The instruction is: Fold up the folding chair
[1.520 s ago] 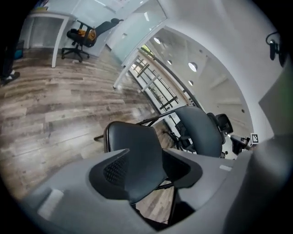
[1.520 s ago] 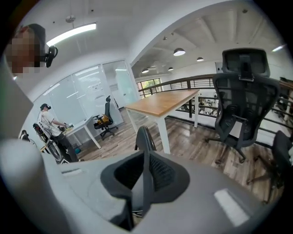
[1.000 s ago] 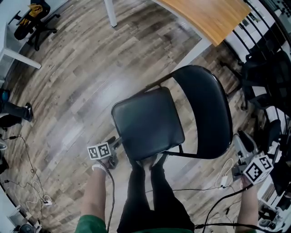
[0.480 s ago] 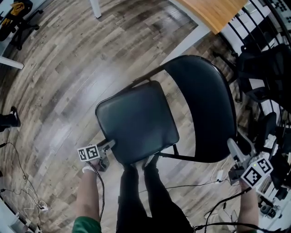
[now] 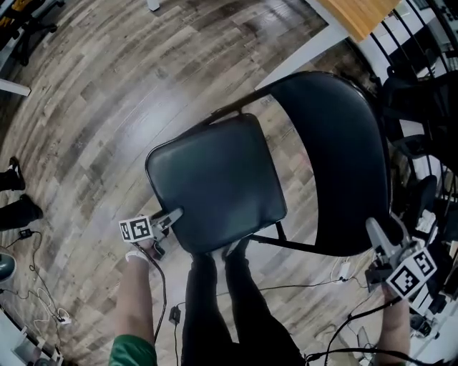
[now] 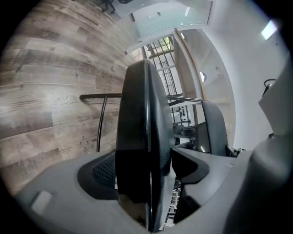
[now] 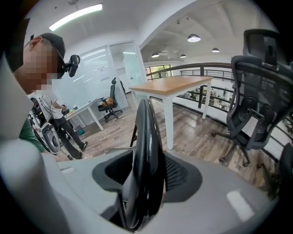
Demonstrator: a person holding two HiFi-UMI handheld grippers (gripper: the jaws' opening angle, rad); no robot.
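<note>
A black folding chair stands unfolded on the wood floor, its seat [image 5: 215, 179] level and its curved backrest [image 5: 336, 157] to the right. My left gripper [image 5: 170, 216] is at the seat's near left corner. In the left gripper view the seat [image 6: 142, 114] runs edge-on between the jaws, which are opening; the pads do not clearly press on it. My right gripper [image 5: 379, 236] is at the backrest's near end. In the right gripper view the backrest [image 7: 146, 137] stands edge-on between the open jaws, with a gap at each pad.
A wooden table [image 5: 358, 11] stands beyond the chair. Black office chairs [image 5: 422, 107] crowd the right side by a railing. Cables [image 5: 43, 300] trail on the floor at lower left. The wearer's legs [image 5: 215, 307] are just behind the seat. Another person [image 7: 50, 114] stands further off.
Both grippers have sunk towards the chair, the left one at the seat's corner and the right one at the backrest's end. The chair fills more of the head view and stays unfolded.
</note>
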